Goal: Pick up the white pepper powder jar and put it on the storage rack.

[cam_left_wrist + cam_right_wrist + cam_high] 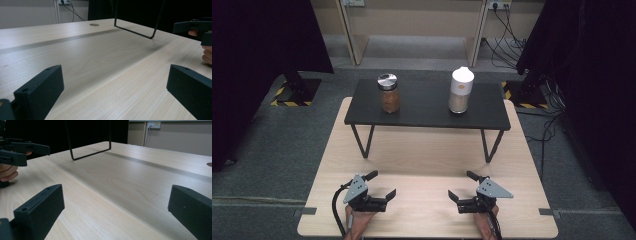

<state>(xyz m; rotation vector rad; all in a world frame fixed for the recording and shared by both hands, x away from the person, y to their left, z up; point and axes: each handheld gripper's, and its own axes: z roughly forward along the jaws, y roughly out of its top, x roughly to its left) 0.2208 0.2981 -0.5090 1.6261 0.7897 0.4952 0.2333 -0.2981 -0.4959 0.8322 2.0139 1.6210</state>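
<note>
Blocky black jaws spread above pale woodgrain table [427, 160].

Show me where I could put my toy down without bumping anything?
The wooden table is bare between the left gripper and the right gripper, and under the black shelf. On the shelf, free patches lie between the brown jar and the white bottle, and at both ends. It is tightest right by the grippers, both open.

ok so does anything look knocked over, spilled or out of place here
Nothing stands out. The jar with the silver lid and the white-capped container both stand upright and apart on the black shelf. Each hand-held gripper, left and right, is open and empty above the wooden table.
</note>
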